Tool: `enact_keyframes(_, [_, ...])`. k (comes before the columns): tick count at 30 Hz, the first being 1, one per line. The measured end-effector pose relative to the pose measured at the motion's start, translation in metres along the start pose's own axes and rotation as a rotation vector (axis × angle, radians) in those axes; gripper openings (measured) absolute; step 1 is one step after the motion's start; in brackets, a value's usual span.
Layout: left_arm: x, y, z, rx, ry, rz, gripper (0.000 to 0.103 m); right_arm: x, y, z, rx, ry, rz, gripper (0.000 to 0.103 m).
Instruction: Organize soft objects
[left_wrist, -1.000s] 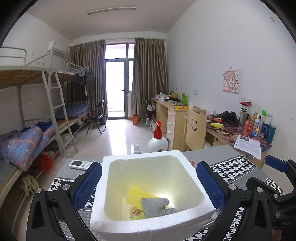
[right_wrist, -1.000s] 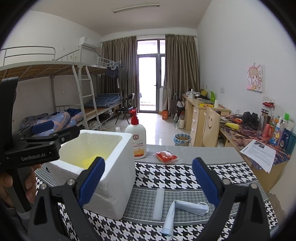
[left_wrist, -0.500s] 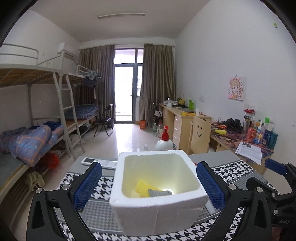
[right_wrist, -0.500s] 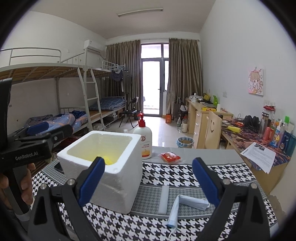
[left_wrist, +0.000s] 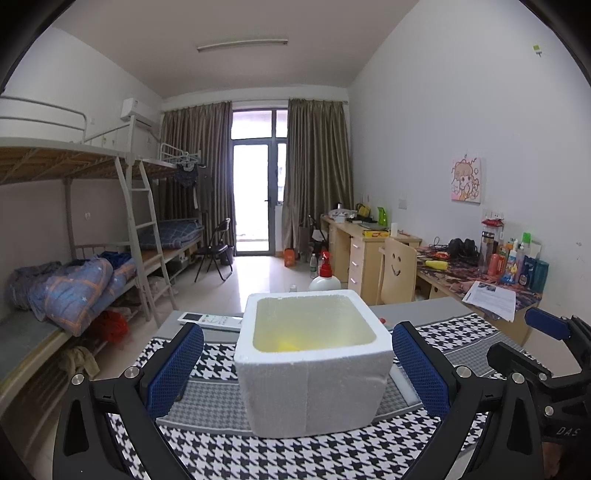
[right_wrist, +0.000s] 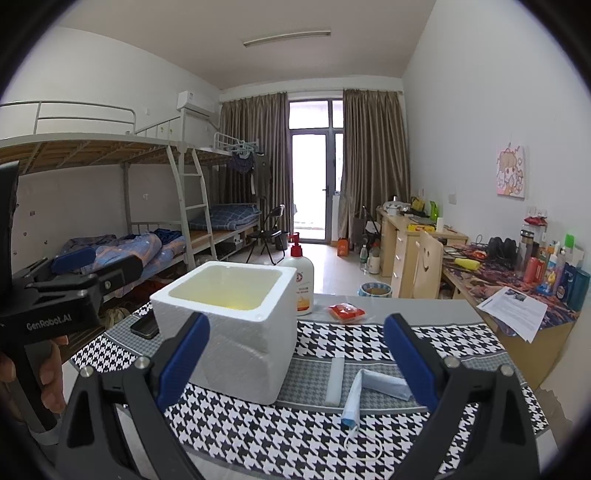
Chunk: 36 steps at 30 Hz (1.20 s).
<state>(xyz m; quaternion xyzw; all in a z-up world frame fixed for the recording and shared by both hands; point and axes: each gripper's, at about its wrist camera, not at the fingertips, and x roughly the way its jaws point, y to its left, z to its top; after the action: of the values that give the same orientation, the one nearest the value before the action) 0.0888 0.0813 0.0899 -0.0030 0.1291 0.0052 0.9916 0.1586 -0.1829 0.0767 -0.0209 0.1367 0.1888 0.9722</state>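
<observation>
A white foam box (left_wrist: 314, 363) stands on the houndstooth cloth, with a bit of yellow item (left_wrist: 286, 345) showing at its bottom. My left gripper (left_wrist: 297, 369) is open, its blue pads on either side of the box but nearer the camera. In the right wrist view the same foam box (right_wrist: 225, 325) sits left of centre. My right gripper (right_wrist: 295, 363) is open and empty. A folded light-blue face mask (right_wrist: 369, 391) lies on the cloth between its fingers, next to a white foam strip (right_wrist: 335, 380). The other gripper shows at the left, held by a hand (right_wrist: 48, 376).
A red-capped pump bottle (right_wrist: 301, 282) stands behind the box, a red packet (right_wrist: 346, 312) to its right. A remote (left_wrist: 210, 320) and a dark phone (right_wrist: 144, 325) lie at the cloth's left. Bunk beds line the left wall, cluttered desks (right_wrist: 517, 295) the right.
Both grippers have pulled back and lowered from the box. The left view no longer looks down into it, so the grey and yellow items inside are mostly hidden.
</observation>
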Motion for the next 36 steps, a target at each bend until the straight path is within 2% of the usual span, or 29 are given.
enact_keyframes(12, [-0.033, -0.003, -0.031, -0.005, -0.019, 0.005, 0.102, -0.027, 0.006, -0.025, 0.024, -0.021, 0.018, 0.097])
enact_keyframes(15, [-0.041, -0.001, -0.043, -0.032, -0.038, 0.006, 0.102, -0.030, 0.003, -0.032, 0.047, -0.024, 0.022, 0.097])
enact_keyframes(24, [-0.054, -0.004, -0.080, -0.070, -0.066, 0.070, 0.102, -0.038, 0.001, -0.053, 0.068, -0.047, -0.056, 0.097])
enact_keyframes(30, [-0.061, -0.003, -0.099, -0.089, -0.101, 0.138, 0.102, -0.041, 0.000, -0.065, 0.073, -0.043, -0.046, 0.097])
enact_keyframes(36, [-0.063, -0.008, -0.111, -0.071, -0.097, 0.156, 0.102, -0.041, -0.001, -0.074, 0.080, -0.039, -0.040, 0.097])
